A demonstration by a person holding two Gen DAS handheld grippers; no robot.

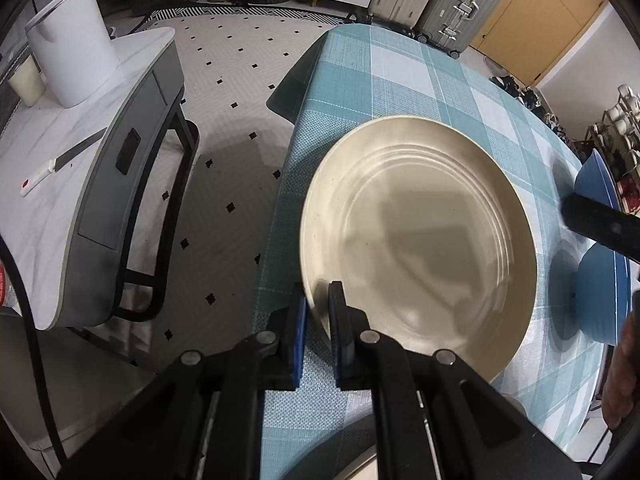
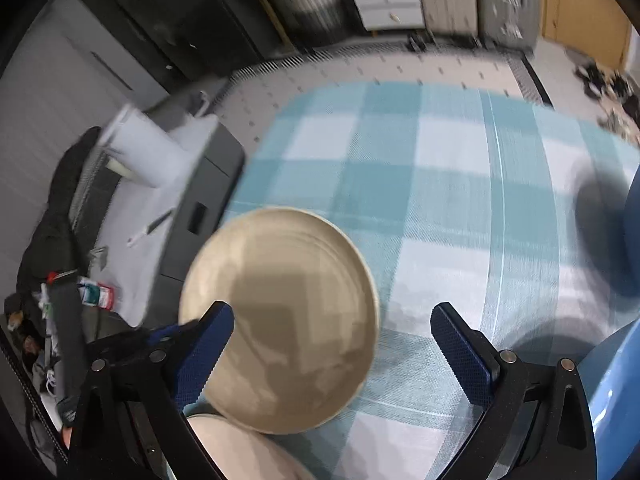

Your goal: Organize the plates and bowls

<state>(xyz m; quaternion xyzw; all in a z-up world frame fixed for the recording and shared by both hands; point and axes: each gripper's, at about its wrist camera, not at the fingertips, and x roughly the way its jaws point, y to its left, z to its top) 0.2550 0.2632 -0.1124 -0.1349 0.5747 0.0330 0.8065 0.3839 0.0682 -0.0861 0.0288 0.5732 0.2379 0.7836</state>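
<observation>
The left tongs (image 1: 318, 312) were clamped on the near rim of the cream plate (image 1: 420, 236), which sat by the table's (image 1: 400, 80) left edge, a hold suited to lifting it. The right tongs (image 2: 332, 344) stood wide and empty, free for the blue bowls (image 1: 600, 292) toward the right edge.
</observation>
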